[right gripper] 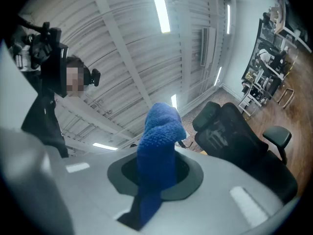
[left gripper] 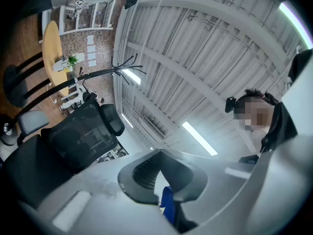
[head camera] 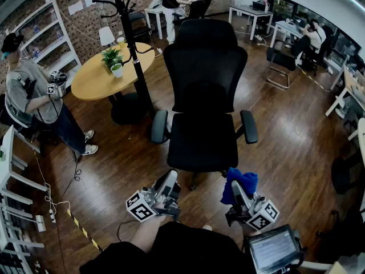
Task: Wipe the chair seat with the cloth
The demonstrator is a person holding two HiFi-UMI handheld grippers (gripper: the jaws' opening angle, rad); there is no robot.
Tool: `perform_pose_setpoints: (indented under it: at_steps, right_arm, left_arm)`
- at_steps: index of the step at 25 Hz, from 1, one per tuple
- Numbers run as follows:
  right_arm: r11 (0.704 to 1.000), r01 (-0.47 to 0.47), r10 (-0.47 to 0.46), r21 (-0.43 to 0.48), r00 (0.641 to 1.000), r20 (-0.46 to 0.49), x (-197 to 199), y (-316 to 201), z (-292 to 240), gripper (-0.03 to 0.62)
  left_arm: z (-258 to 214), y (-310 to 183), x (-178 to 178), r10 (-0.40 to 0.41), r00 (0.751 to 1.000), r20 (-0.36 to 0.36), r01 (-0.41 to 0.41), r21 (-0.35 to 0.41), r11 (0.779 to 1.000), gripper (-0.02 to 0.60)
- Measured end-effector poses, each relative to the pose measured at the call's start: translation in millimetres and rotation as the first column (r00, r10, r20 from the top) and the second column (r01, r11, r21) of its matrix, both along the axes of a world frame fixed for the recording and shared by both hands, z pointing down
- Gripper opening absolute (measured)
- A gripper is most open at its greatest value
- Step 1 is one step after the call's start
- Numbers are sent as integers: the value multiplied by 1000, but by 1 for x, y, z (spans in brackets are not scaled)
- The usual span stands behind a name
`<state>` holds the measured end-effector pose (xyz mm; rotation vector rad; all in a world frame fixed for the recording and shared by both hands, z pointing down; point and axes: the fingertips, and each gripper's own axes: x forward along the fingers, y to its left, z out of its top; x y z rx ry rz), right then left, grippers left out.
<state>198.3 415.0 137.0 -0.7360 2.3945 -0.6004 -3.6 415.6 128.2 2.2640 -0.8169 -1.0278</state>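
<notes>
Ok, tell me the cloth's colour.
Blue; the cloth shows best in the right gripper view.

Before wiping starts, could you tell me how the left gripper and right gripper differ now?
The right gripper has its tongs shut on the blue cloth; the left gripper holds nothing, tongs together. The right gripper sits off the front right corner of the chair seat, the left off its front left. Both hover short of the seat.
</notes>
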Motion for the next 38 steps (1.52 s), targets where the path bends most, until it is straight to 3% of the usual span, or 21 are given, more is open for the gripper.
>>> perform_pose_setpoints:
  at_steps: [4,10,21,28,33,38]
  right_arm:
    - [1000,8,-8,15,1000,0,11,-28,1,48]
    - [999,29,-29,13,999,-37,-3,-84,8,48]
    - [999,-25,20,-28,987,-159,-72,-267,16,48]
    - [996,-60,48,-64,983,-178,-97,-331,30,48]
    - [991,-38,3,-128,965,-263,-105,-388,75,48]
    - [961,5,-125,-275,898,-421,-148,-467,193,48]
  left_arm:
    - [-2,-22,11,-22,1000,8,22,16,1000,-8]
    - [6,-74,3,-34,999,-3,34,20,999,-8]
    - [30,-253,-60,14,999,-52,-15,-11,1000,-8]
    - [48,-318,-80,22,997,-73,-27,-68,997,-8]
    - [60,-353,-72,-23,999,-39,18,-109,994,-8]
    - [100,-383,-73,-101,995,5,100,-199,975,-8]
